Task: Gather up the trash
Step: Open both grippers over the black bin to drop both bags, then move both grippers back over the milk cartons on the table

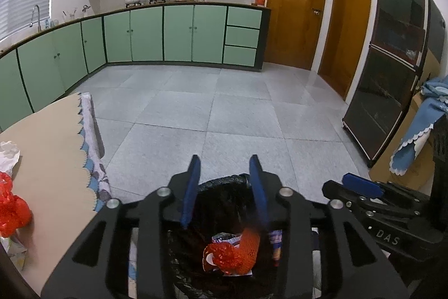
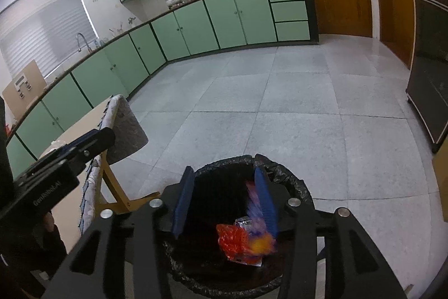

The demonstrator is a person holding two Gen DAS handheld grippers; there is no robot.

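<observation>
Above the black-lined bin [image 1: 224, 188], both grippers, left [image 1: 225, 189] and right [image 2: 224, 198], tilted downward, jaws apart, empty.

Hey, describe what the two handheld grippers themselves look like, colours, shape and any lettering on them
Both are matte black, angular linkage frames with cut-out slots and round silver bolt heads. Each left gripper and right gripper finger carries a flat blue pad. White lettering shows on the bodies: "DAS" on the right one, and blurred text on the left one. A dark sleeve shows below the left gripper's body. No cables visible.
</observation>
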